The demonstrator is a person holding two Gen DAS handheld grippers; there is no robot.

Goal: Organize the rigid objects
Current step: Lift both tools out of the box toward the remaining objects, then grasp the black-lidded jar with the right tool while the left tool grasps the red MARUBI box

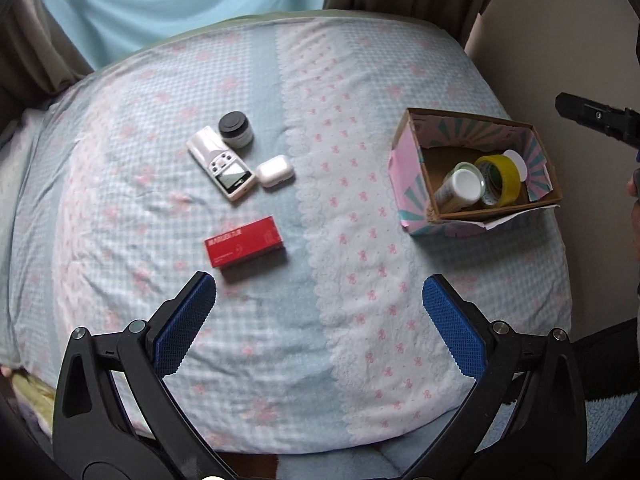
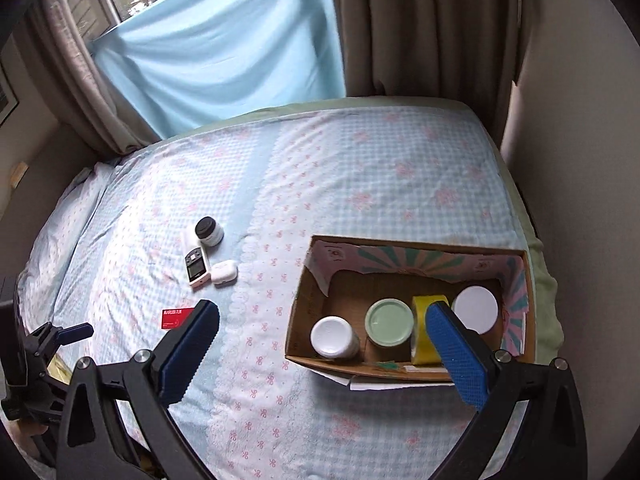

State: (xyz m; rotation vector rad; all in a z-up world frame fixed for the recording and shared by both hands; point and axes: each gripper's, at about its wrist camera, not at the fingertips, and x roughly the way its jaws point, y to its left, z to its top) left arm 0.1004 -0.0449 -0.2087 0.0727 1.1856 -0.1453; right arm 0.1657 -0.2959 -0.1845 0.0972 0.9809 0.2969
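just beyond the wide-open, empty left tongs (image 1: 319, 295) lies the red box (image 1: 245, 242); right tongs (image 2: 322, 321) likewise gaping, empty.

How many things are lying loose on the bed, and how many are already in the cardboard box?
On the bed: 4 (red box, white handheld device, white earbud case, dark-lidded jar)
In the cardboard box: 4 (white-capped bottle, green-lidded jar, yellow tape roll, white disc)
Total: 8

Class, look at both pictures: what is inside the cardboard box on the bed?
Inside the cardboard box: a white-capped bottle, a pale green lid, a yellow tape roll and a white round lid. The right gripper's finger hides part of the tape.
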